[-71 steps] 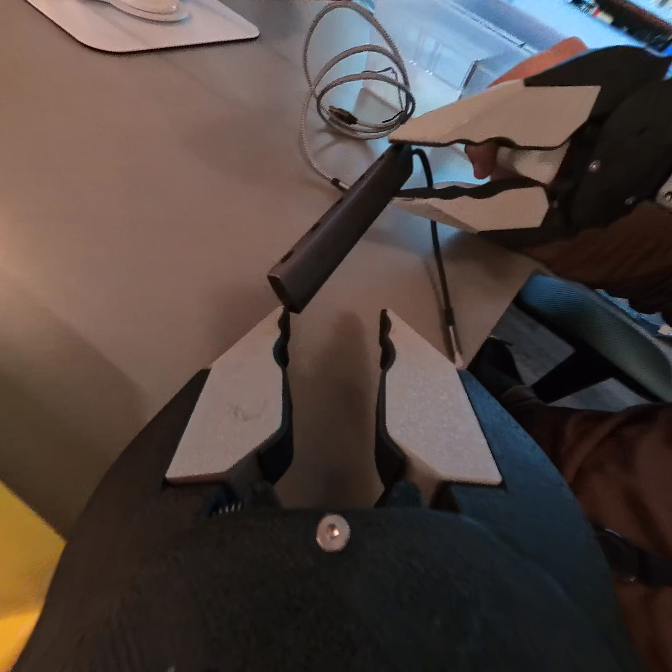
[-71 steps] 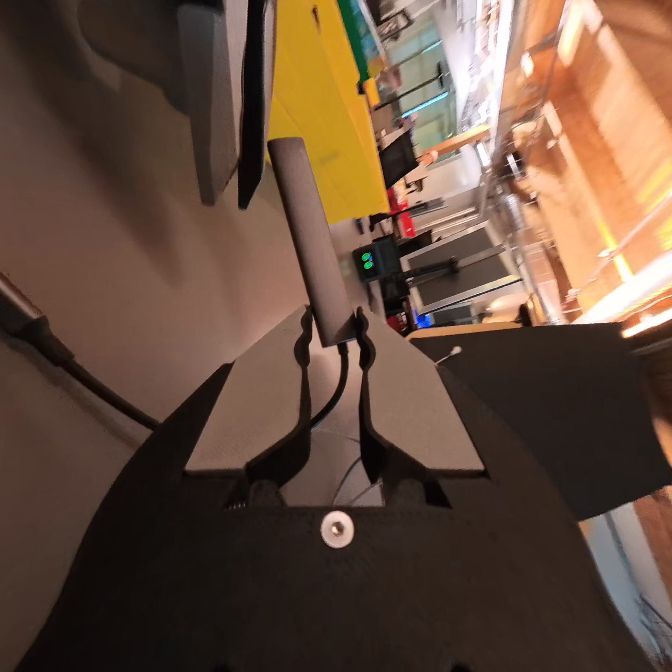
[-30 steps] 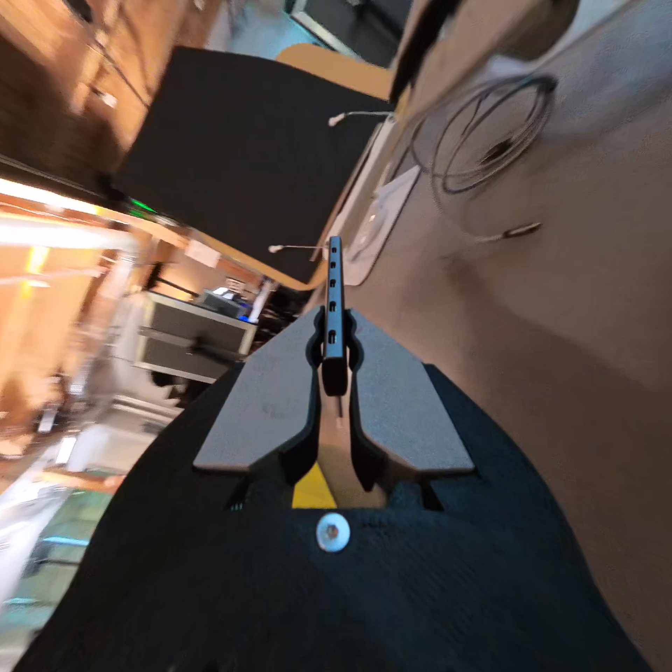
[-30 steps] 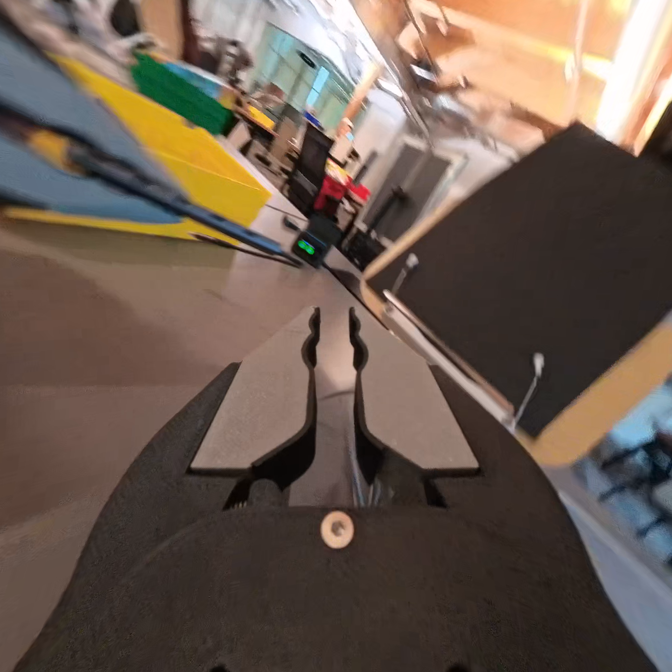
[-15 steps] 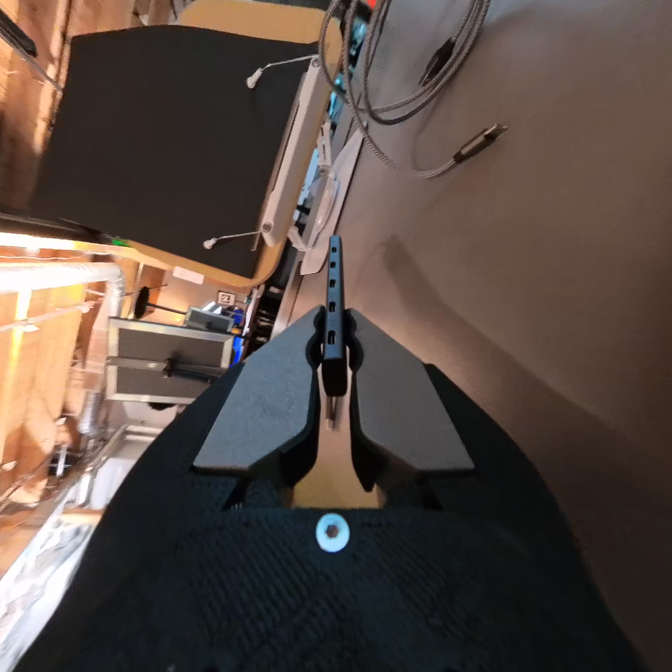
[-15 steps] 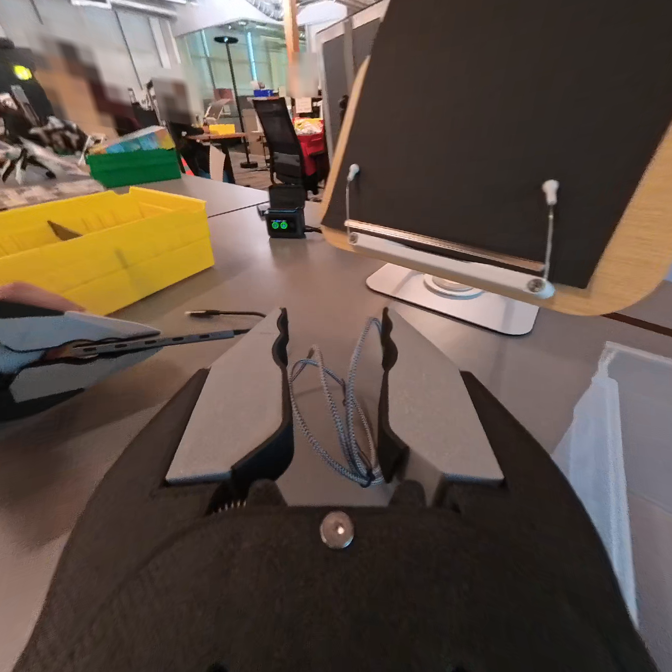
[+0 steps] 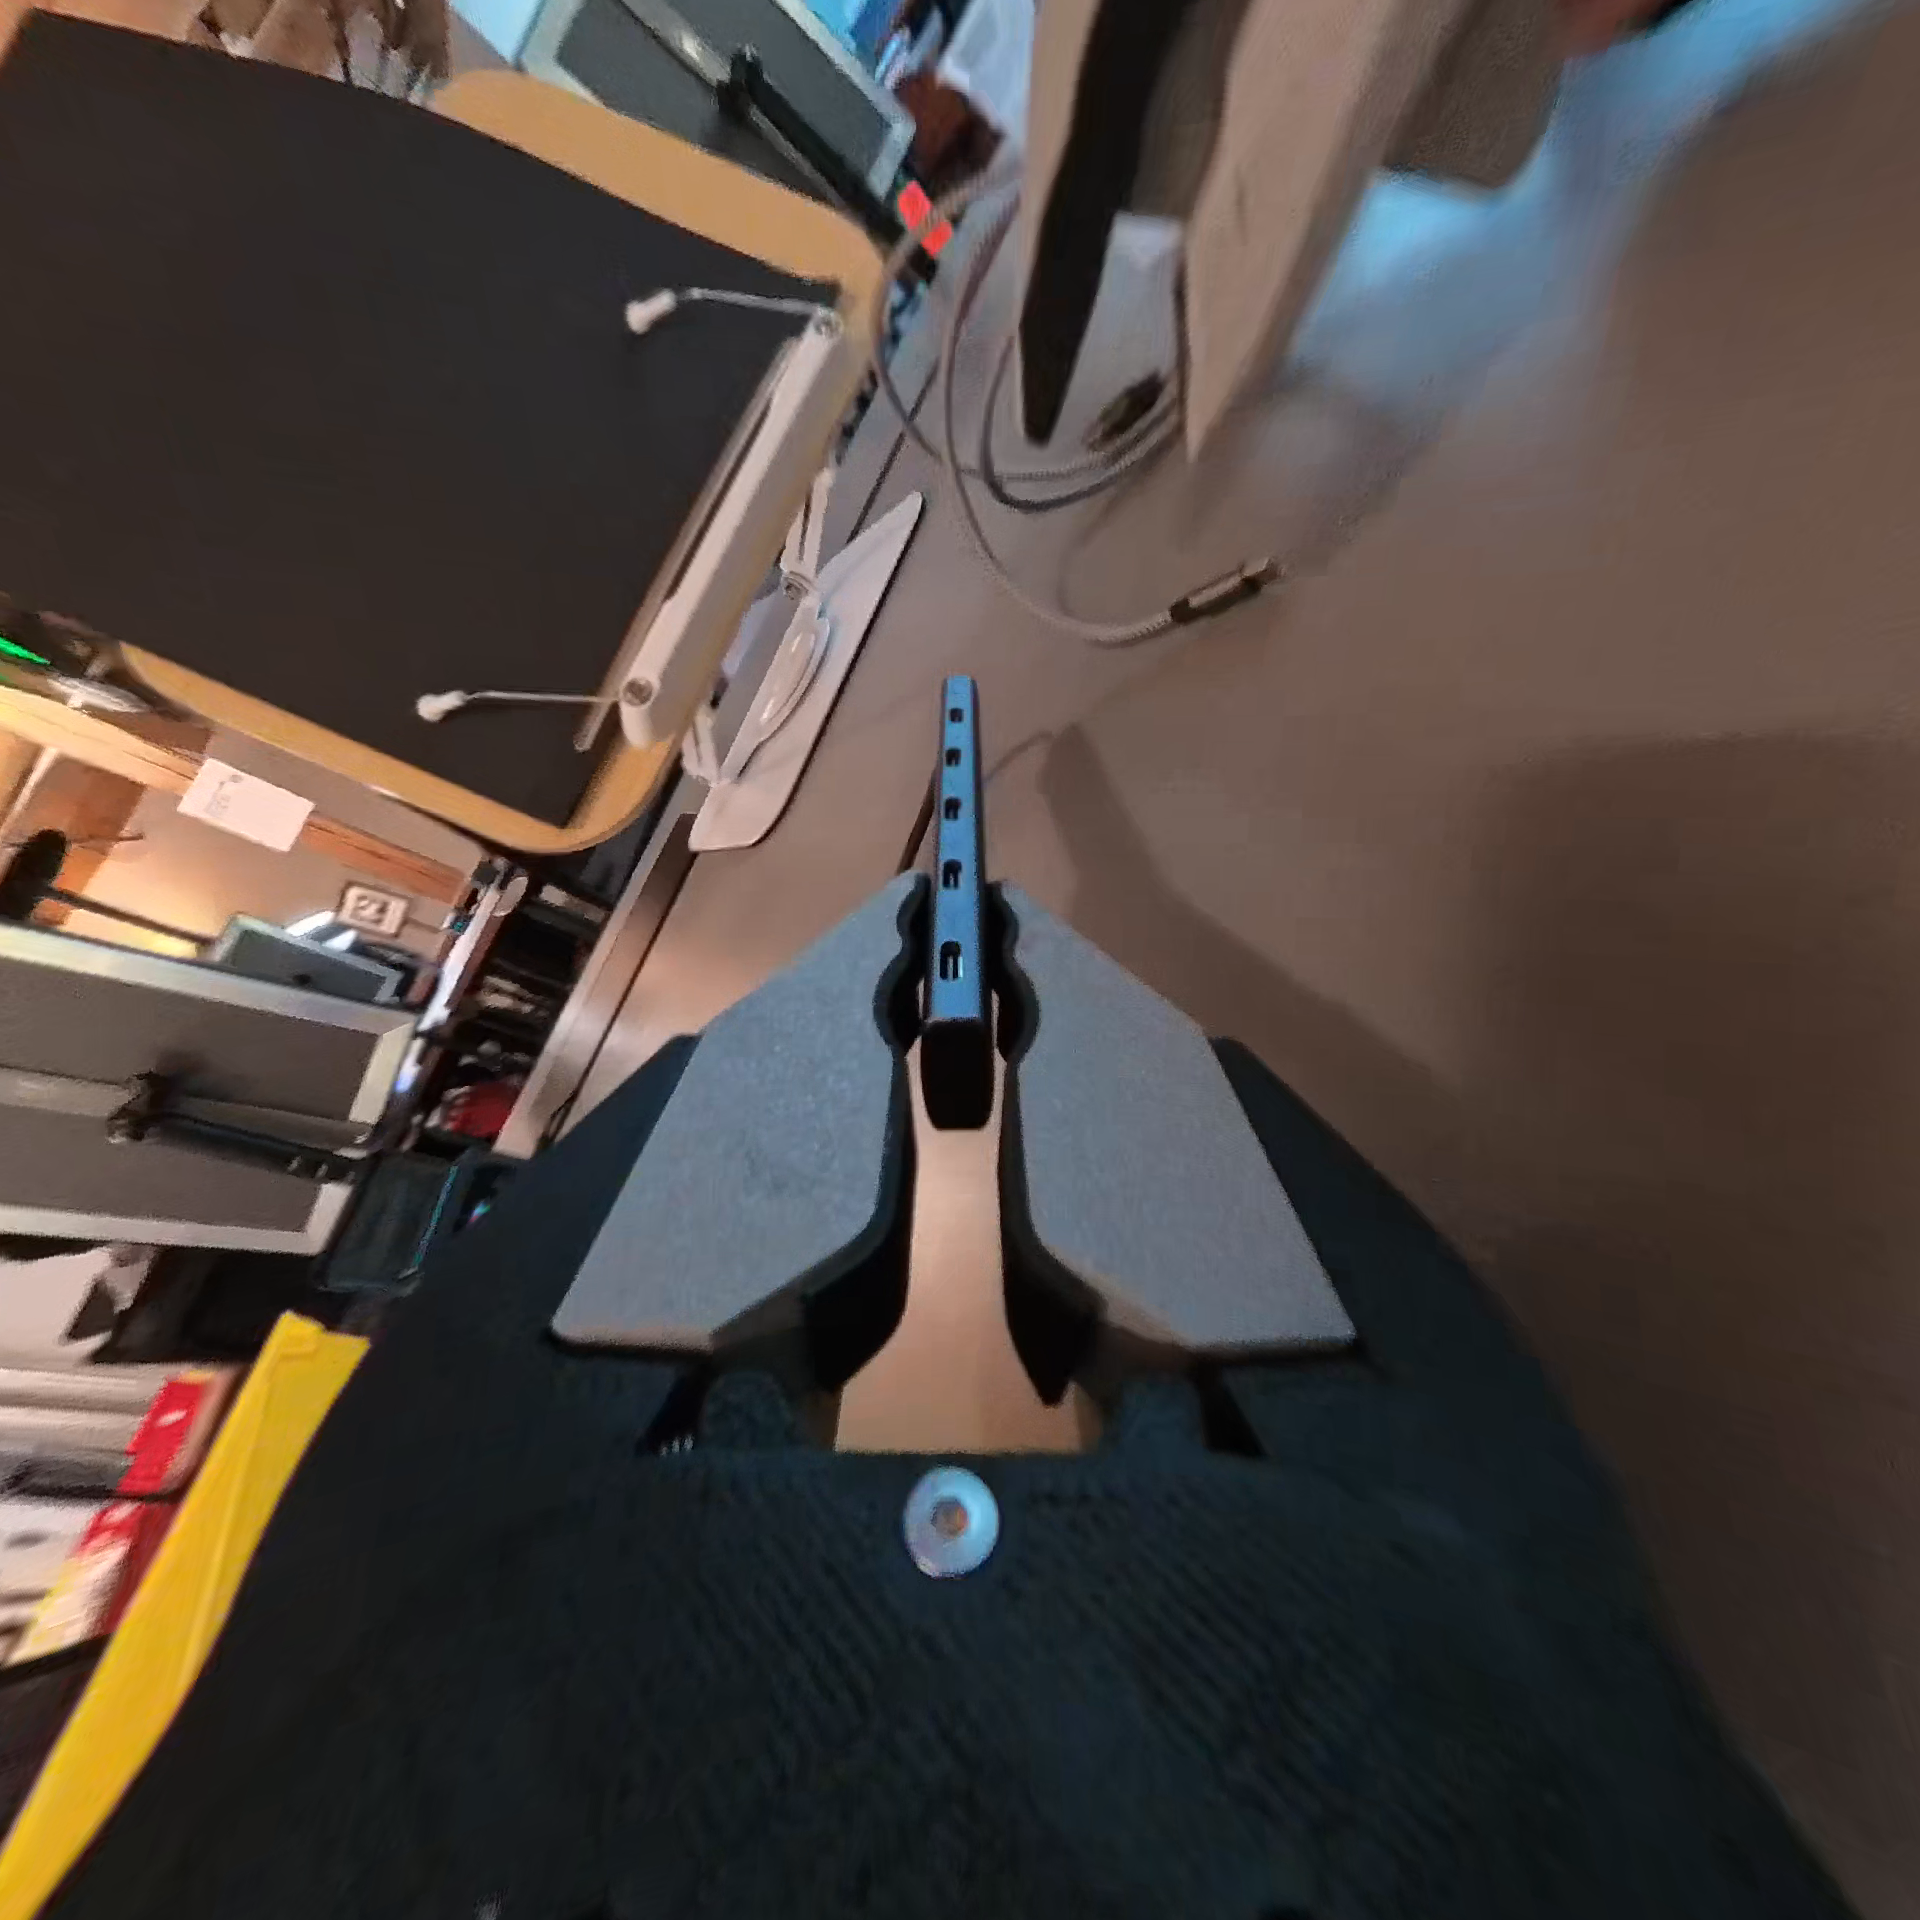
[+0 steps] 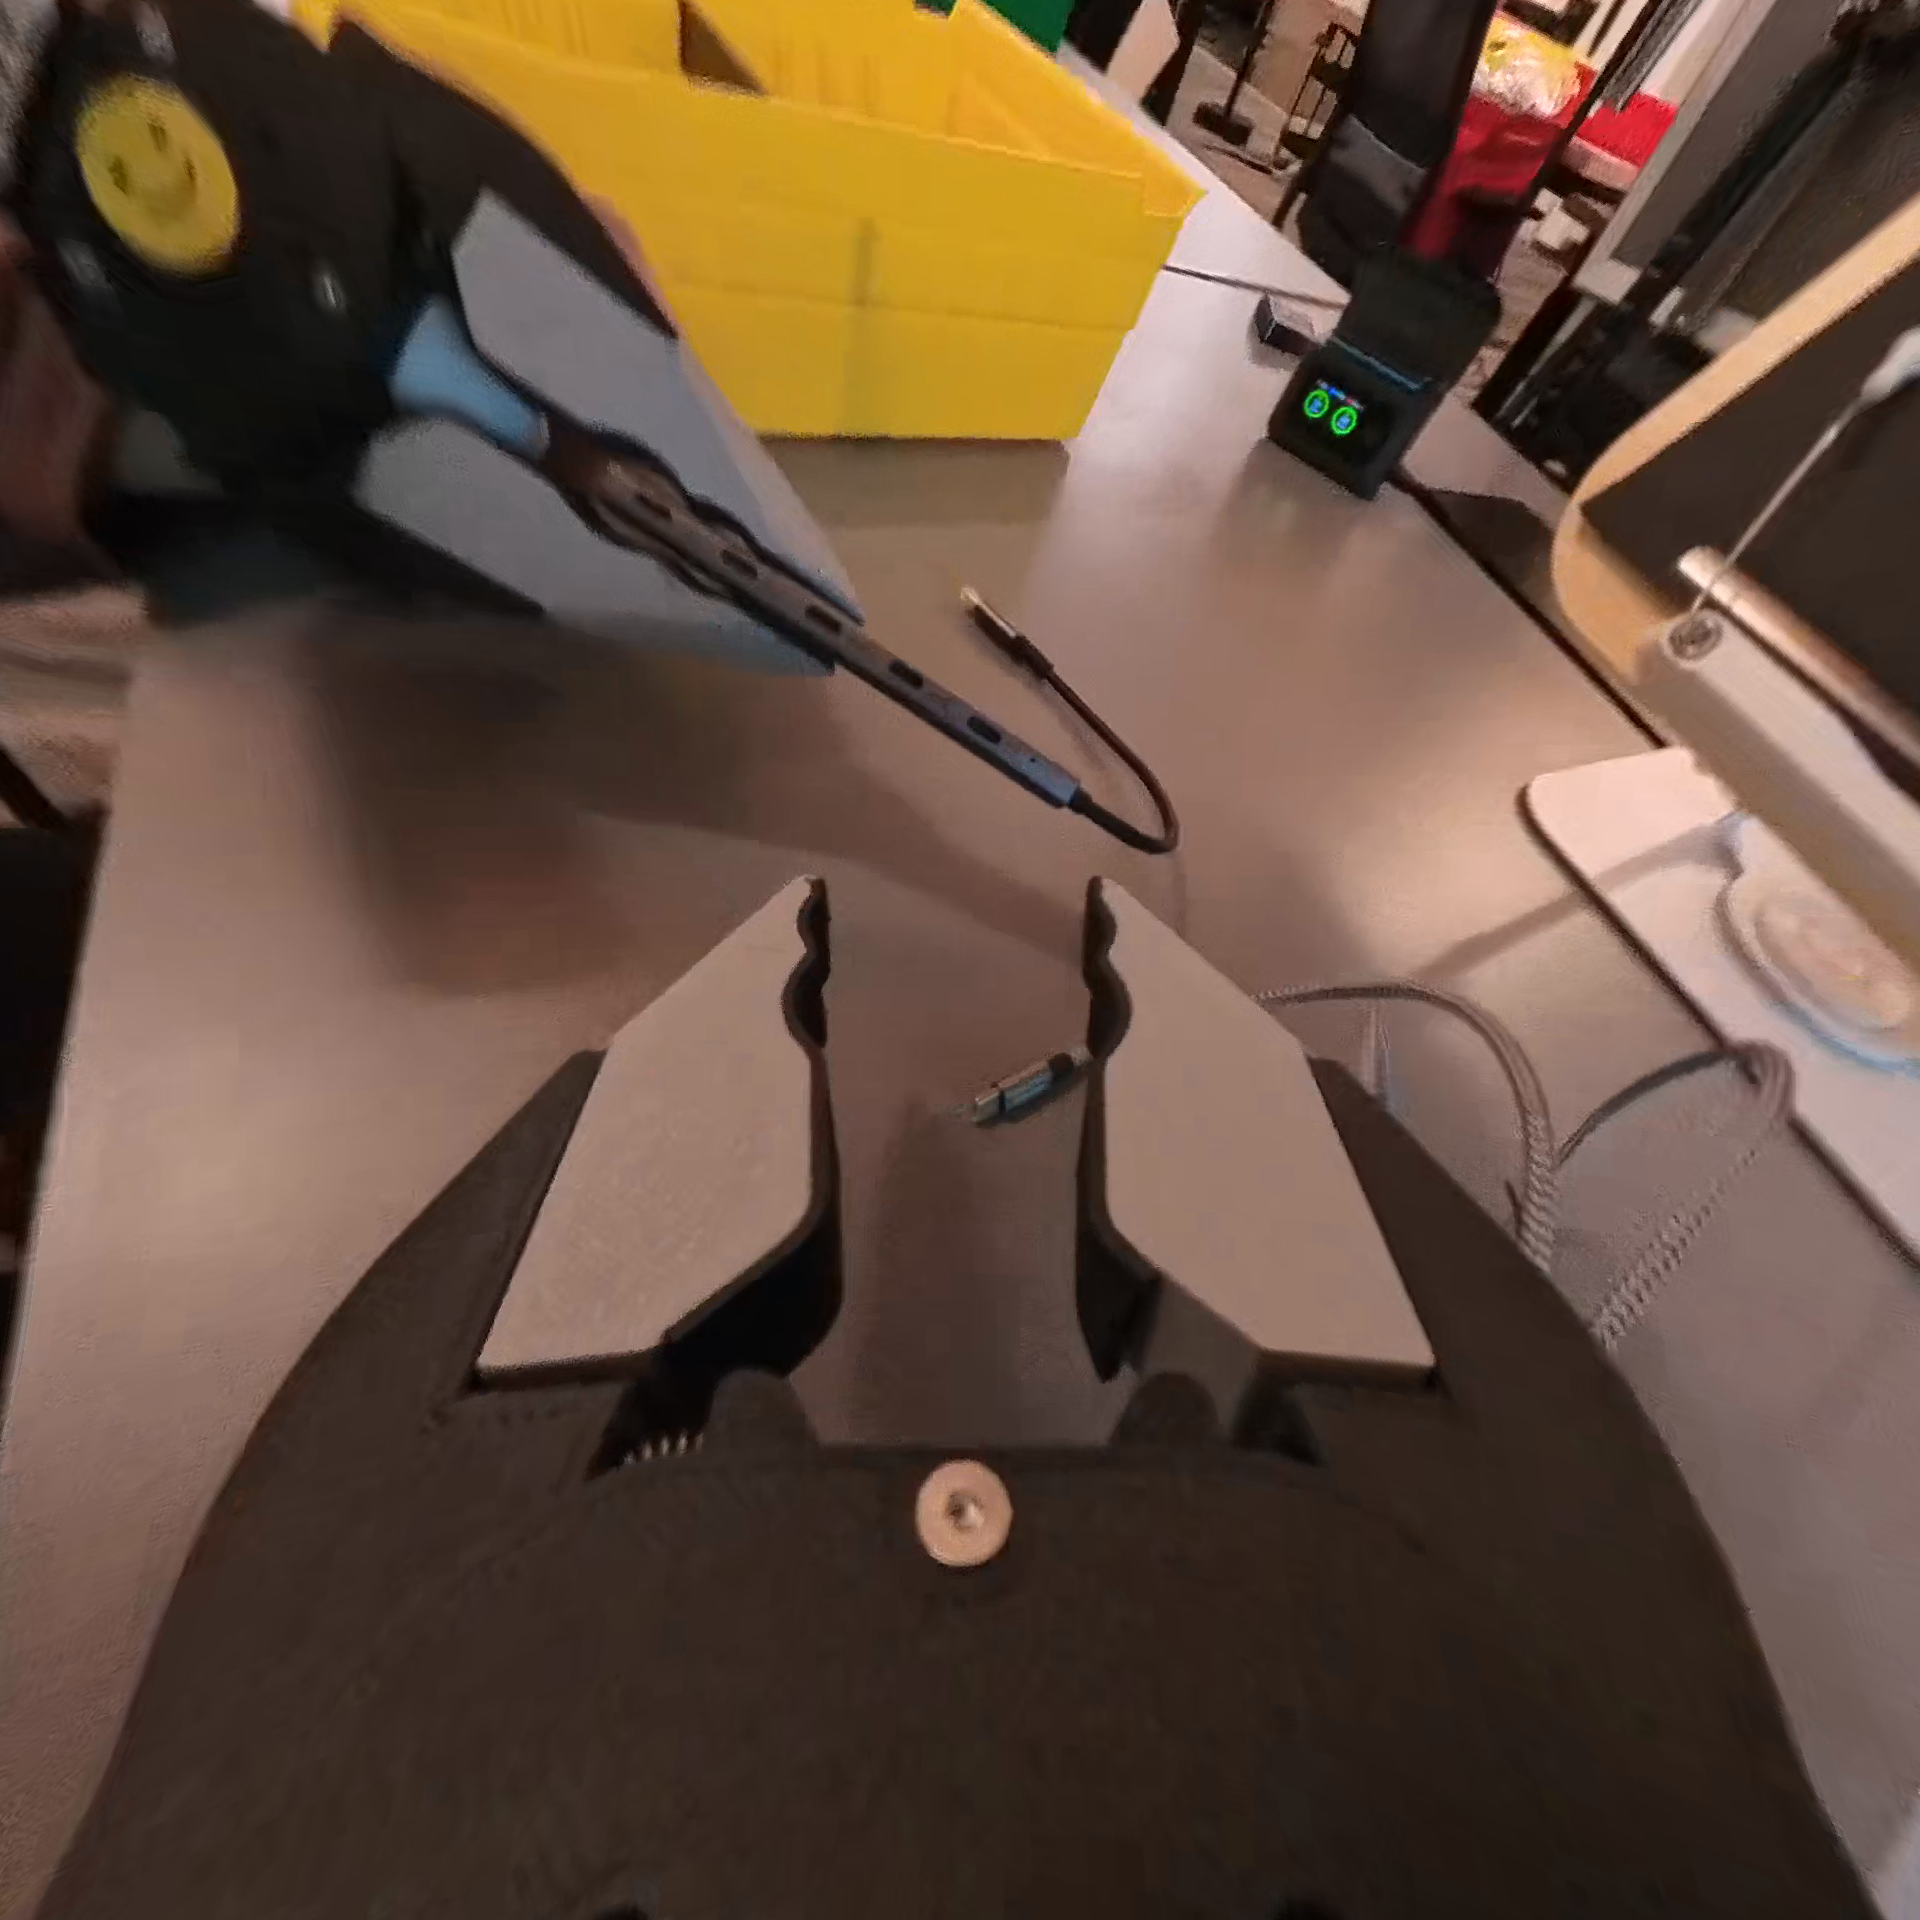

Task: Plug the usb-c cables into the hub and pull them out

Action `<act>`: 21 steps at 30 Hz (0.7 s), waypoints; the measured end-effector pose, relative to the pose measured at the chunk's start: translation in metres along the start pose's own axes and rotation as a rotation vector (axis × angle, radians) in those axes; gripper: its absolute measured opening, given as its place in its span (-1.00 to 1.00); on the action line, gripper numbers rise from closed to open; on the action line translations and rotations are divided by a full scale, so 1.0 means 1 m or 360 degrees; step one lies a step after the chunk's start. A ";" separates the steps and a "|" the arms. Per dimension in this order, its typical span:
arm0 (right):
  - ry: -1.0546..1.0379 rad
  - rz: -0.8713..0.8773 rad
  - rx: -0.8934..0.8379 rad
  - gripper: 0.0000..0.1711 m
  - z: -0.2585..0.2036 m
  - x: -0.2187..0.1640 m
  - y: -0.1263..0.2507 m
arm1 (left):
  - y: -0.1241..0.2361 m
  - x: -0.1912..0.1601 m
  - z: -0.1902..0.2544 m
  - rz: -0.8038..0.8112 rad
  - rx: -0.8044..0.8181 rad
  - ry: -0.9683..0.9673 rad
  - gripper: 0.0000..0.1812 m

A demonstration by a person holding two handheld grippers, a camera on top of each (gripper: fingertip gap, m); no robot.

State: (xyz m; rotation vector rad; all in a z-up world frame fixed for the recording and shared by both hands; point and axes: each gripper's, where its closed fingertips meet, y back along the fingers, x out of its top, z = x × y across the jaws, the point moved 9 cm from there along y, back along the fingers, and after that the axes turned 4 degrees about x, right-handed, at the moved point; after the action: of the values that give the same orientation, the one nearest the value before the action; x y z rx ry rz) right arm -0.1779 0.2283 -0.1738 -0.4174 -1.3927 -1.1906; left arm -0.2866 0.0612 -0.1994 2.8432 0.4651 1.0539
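Hub [image 7: 958, 831] sits edge-up, clamped in the left gripper [image 7: 958, 935] above the table [image 7: 1455, 1039]. Right gripper [image 8: 951, 935] hovers wide apart and empty, a braided cable's plug [image 8: 1023, 1086] lying on the table between its fingers.

Both grippers look the same: chunky black textured printed body, one silver screw in the middle, flat grey angular fingers with wavy black inner edges. The left gripper [image 8: 665, 561] has a round yellow disc on its side, with a blue glove behind.
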 end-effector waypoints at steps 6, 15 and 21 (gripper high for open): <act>0.0614 -0.0238 -0.0389 -0.35 -0.022 0.005 -0.029 | 0.006 0.005 0.000 0.0146 -0.0131 0.0090 -0.93; 0.0757 -0.0417 -0.0497 -0.80 -0.023 0.001 -0.051 | 0.008 0.014 0.010 0.0213 -0.0193 0.0033 -0.93; 0.0829 -0.0486 -0.0470 -0.85 -0.024 -0.002 -0.065 | 0.007 0.015 0.011 0.0226 -0.0191 0.0031 -0.92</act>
State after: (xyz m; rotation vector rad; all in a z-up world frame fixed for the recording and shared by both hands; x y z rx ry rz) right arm -0.2180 0.1826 -0.2066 -0.0797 -0.8481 -1.6266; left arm -0.2667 0.0594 -0.1966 2.7963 0.1964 1.0927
